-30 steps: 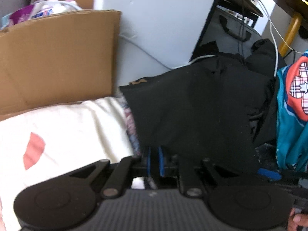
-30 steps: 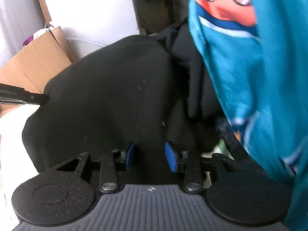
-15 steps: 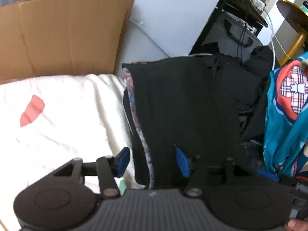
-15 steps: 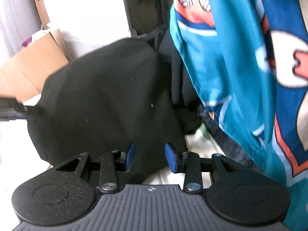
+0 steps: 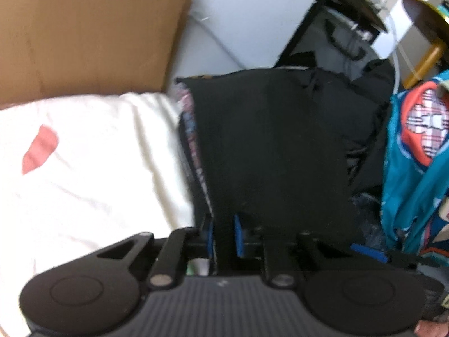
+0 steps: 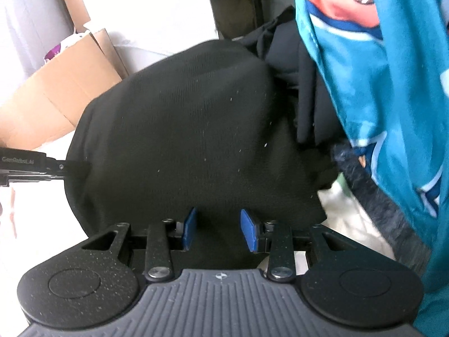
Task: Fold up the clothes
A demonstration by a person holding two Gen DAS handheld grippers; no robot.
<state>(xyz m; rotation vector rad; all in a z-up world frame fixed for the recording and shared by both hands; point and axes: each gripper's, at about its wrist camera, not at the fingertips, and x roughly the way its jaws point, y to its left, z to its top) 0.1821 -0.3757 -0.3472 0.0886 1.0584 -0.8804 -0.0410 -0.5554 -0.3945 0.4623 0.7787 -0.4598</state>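
Note:
A folded black garment (image 5: 269, 146) lies on a white sheet (image 5: 92, 174), with a patterned layer (image 5: 193, 140) showing along its left edge. My left gripper (image 5: 223, 237) has its jaws closing, and its blue pads press on the garment's near edge. In the right wrist view the same black garment (image 6: 190, 129) fills the middle. My right gripper (image 6: 219, 231) holds its pads partly apart, with the black cloth filling the gap between them. The left gripper's fingers (image 6: 61, 167) reach the cloth's left edge there.
A teal printed garment (image 6: 373, 90) hangs at the right, also visible as teal cloth (image 5: 415, 168) in the left wrist view. A cardboard box (image 5: 84, 36) stands behind the sheet by a white wall. More dark clothes (image 5: 364, 106) are piled beyond; a dark desk (image 5: 345, 14) stands far right.
My left gripper opened, shifted along the garment's near edge and closed on it again. The black garment now lies flatter, and the teal cloth has swung in the right wrist view.

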